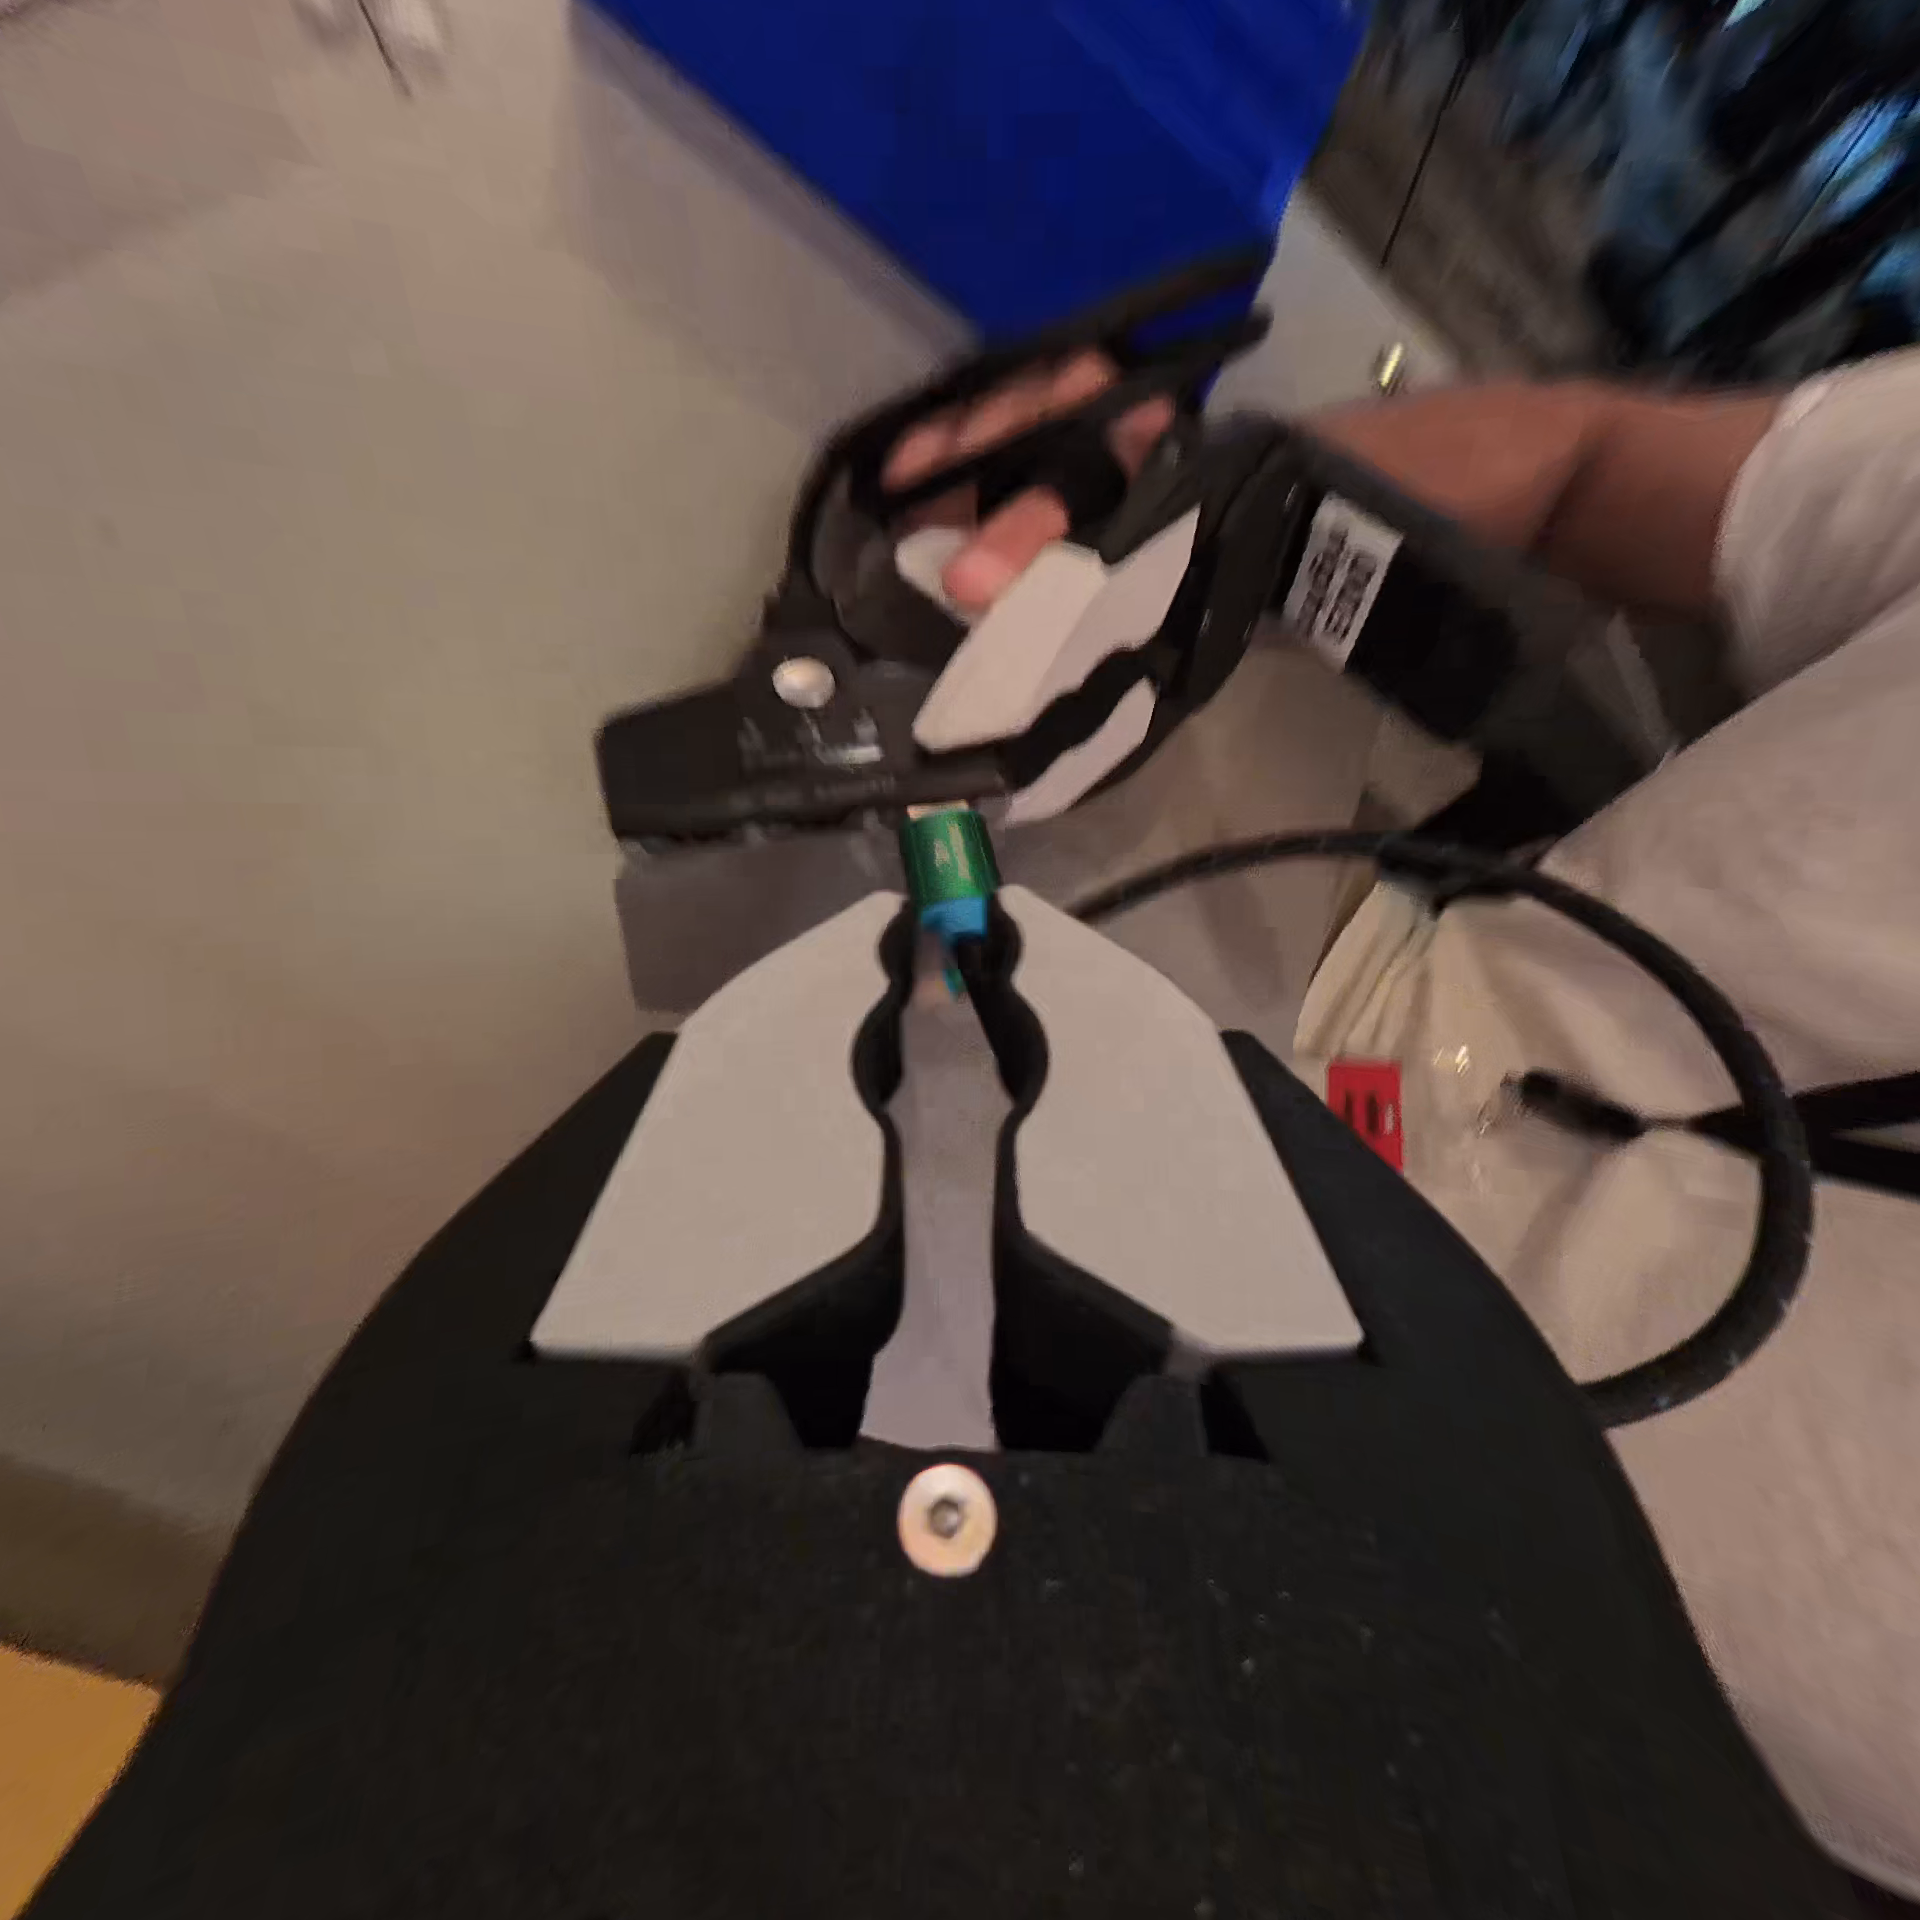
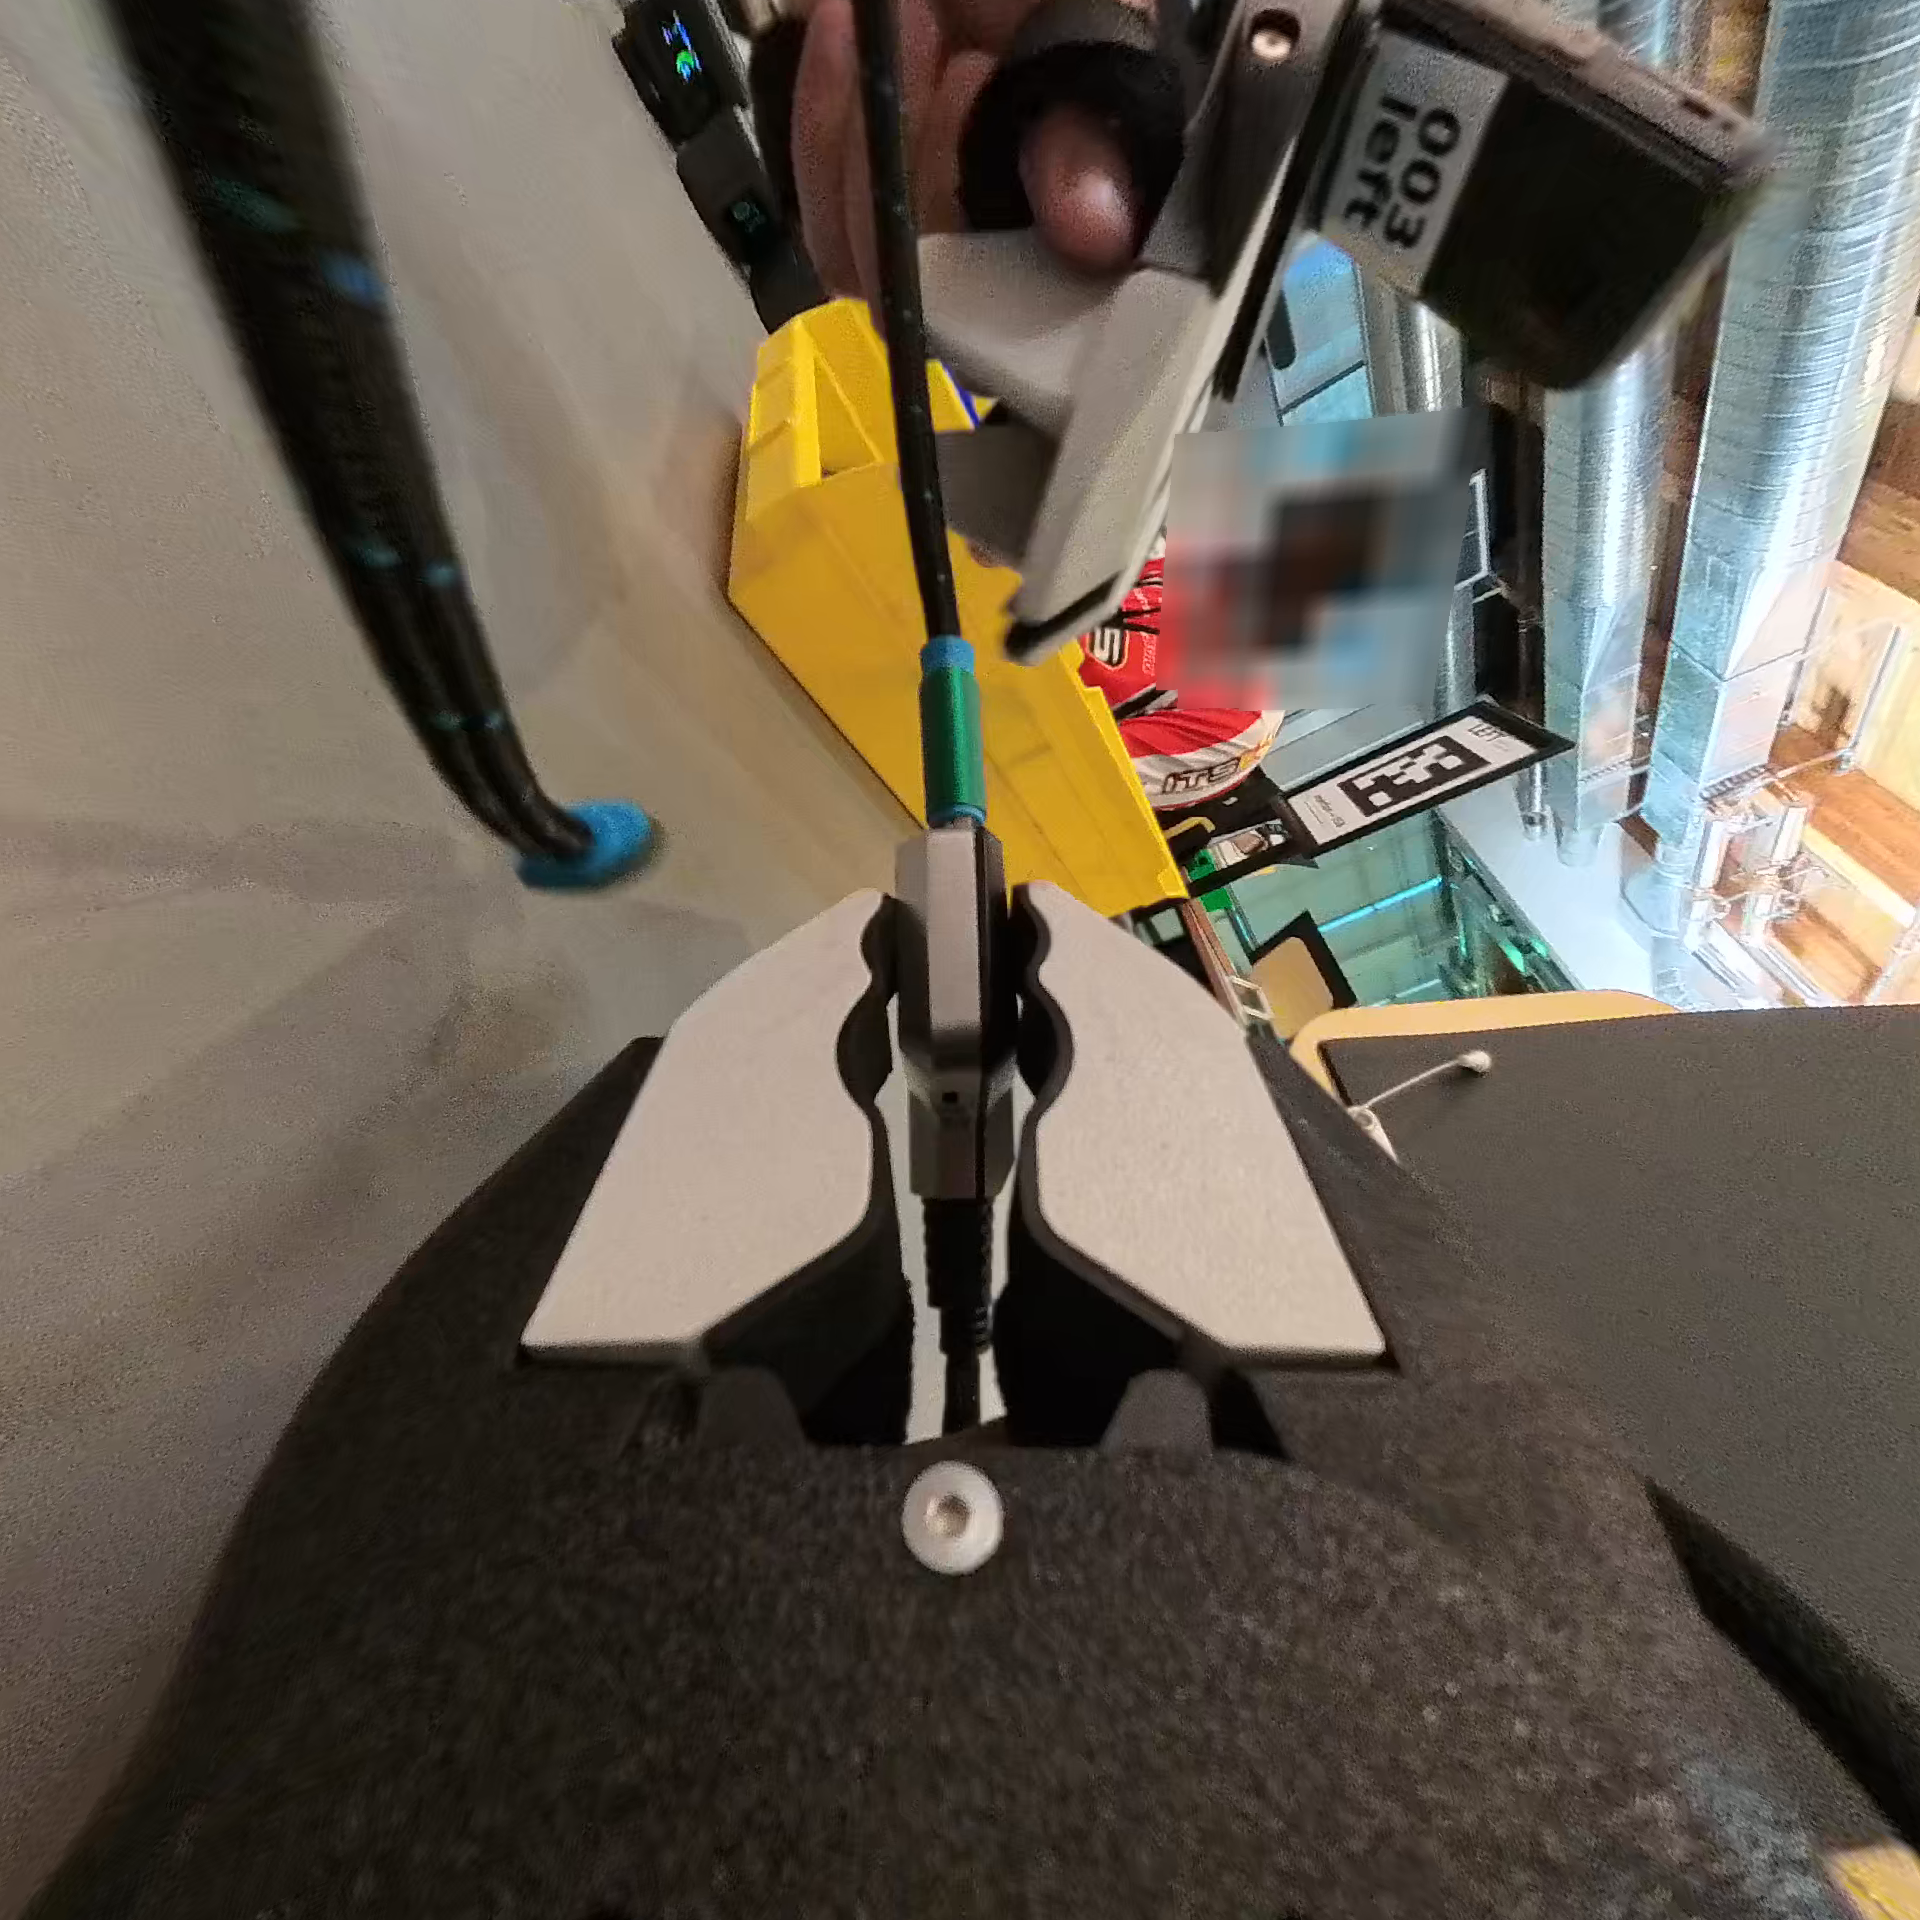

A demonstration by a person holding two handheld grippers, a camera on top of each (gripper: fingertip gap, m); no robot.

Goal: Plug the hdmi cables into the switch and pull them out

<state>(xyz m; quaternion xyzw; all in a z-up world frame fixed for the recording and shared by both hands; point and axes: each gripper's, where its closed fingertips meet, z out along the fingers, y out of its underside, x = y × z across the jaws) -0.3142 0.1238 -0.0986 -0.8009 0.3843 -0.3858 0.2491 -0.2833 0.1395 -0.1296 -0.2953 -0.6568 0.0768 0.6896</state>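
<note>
while squeezed tight, left gripper (image 1: 951, 940) holding one green metal hdmi plug (image 1: 945, 860); right gripper (image 2: 951, 935) pinching one flat grey switch box (image 2: 951, 997).

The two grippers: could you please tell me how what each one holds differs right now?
The left gripper pinches a thin black cable just behind a green plug, near its fingertips; the right gripper clamps a wider grey switch, seated deeper between its jaws. The left gripper's plug points at the switch's port; the right gripper steadies the switch edge-on. Both are shut on something.
</note>
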